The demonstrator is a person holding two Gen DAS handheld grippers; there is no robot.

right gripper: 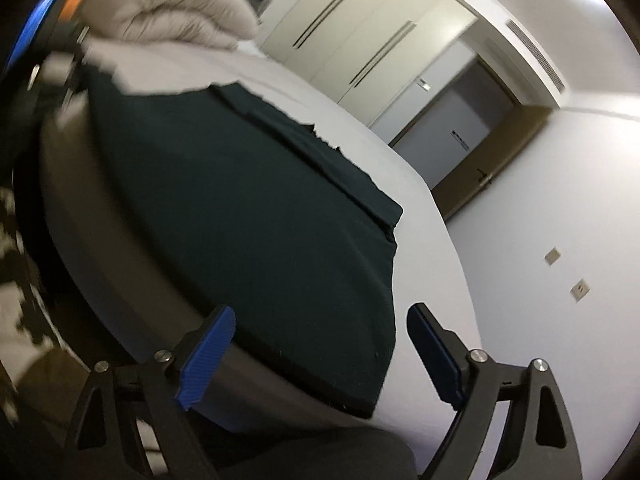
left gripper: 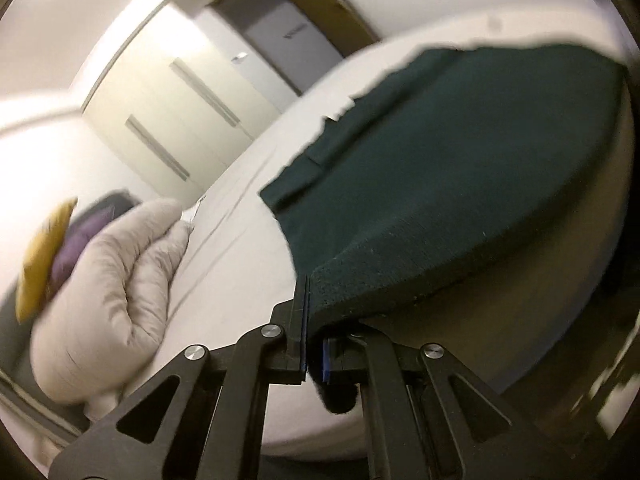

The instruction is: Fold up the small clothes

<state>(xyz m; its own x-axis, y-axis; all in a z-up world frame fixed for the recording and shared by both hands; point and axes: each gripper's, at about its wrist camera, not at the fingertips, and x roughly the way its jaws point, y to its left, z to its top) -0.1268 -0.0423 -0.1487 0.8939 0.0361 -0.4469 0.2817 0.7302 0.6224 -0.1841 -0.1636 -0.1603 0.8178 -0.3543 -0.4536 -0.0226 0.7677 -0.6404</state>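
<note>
My left gripper [left gripper: 314,344] pinches the dark green garment [left gripper: 460,184] by its near corner on the white table [left gripper: 240,240]; my right gripper [right gripper: 320,356] gapes over the hem; grey padded jacket [left gripper: 116,292] alongside.

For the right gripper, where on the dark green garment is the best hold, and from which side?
The near corner of the dark green garment, approached from the bed edge: it lies flat between the open right gripper fingers, matching the left gripper's pinched corner.
</note>
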